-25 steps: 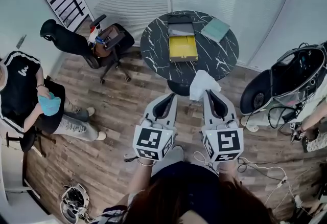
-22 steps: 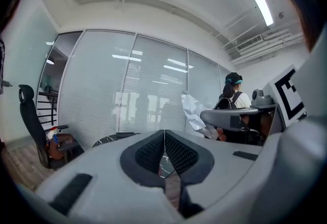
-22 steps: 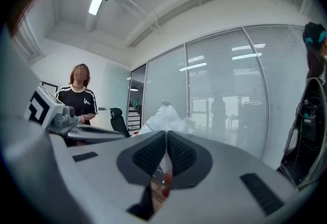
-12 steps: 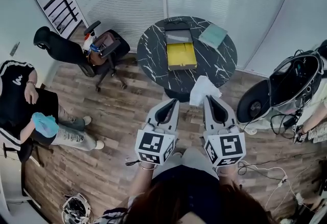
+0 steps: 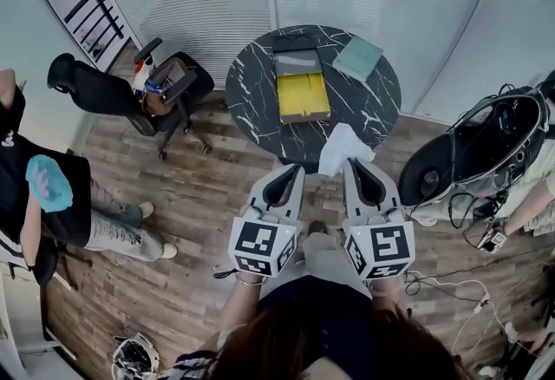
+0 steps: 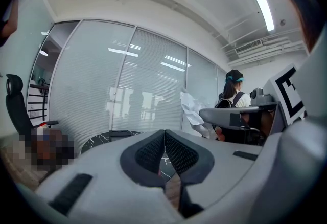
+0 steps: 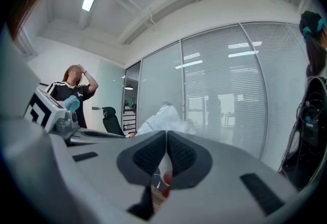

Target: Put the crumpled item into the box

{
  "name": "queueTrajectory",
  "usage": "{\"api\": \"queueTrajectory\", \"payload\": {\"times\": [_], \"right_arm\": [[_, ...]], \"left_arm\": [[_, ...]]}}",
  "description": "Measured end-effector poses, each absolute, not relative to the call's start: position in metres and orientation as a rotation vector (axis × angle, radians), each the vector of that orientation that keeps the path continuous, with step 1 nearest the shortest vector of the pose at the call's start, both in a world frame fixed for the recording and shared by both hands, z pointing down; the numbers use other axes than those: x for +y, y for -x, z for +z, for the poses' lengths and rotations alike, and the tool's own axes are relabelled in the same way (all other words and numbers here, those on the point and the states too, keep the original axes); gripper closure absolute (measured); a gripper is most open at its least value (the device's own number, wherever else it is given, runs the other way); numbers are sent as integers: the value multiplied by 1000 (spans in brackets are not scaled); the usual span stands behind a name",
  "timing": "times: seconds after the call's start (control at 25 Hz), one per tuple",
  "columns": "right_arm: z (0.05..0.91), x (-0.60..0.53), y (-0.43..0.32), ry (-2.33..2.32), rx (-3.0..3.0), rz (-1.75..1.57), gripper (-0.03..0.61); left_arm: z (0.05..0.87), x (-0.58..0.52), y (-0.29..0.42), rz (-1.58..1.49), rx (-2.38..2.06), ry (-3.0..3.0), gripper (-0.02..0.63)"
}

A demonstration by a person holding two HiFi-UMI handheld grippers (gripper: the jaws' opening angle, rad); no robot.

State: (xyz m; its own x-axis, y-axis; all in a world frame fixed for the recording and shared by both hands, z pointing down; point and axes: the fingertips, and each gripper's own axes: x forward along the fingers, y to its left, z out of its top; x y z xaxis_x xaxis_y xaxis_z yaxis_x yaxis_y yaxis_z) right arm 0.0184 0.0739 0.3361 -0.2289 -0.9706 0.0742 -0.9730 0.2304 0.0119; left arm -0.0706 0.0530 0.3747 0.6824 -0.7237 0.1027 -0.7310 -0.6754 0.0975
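Observation:
A white crumpled item (image 5: 339,147) hangs in front of me, just short of the round black marble table (image 5: 251,88). My right gripper (image 5: 350,163) is shut on its lower edge. In the right gripper view the item (image 7: 164,117) bulges up behind the closed jaws of the right gripper (image 7: 166,136). An open yellow box (image 5: 303,96) with a grey lid lies in the middle of the table. My left gripper (image 5: 291,170) is shut and holds nothing, level with the right one. From the left gripper (image 6: 164,135) view, the crumpled item (image 6: 192,112) shows to the right.
A teal notebook (image 5: 360,56) lies on the table's right side. A black office chair (image 5: 104,88) with a bag on it stands at the left, next to a seated person (image 5: 48,192). A black pod chair (image 5: 473,144) and floor cables (image 5: 438,283) are at the right.
Both grippers and the crumpled item have come a little closer to the table. The seated person at the left has raised an arm.

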Motion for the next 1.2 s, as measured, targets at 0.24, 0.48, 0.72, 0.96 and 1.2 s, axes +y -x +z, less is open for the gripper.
{"api": "queueTrajectory", "payload": {"times": [0.24, 0.48, 0.72, 0.96, 1.2], "right_arm": [[336, 46, -29, -1903, -2421, 46, 551], [334, 23, -40, -1884, -2427, 37, 551], [338, -12, -52, -1847, -2435, 41, 552], [341, -46, -62, -1816, -2454, 50, 552], [341, -71, -71, -1777, -2480, 40, 552]], "left_arm": [[373, 26, 59, 101, -1212, -2764, 584], [368, 4, 48, 103, -1233, -2763, 584], [372, -30, 38, 114, -1265, -2737, 584], [375, -63, 26, 116, -1289, -2718, 584], [372, -89, 18, 120, -1334, -2707, 584]]}}
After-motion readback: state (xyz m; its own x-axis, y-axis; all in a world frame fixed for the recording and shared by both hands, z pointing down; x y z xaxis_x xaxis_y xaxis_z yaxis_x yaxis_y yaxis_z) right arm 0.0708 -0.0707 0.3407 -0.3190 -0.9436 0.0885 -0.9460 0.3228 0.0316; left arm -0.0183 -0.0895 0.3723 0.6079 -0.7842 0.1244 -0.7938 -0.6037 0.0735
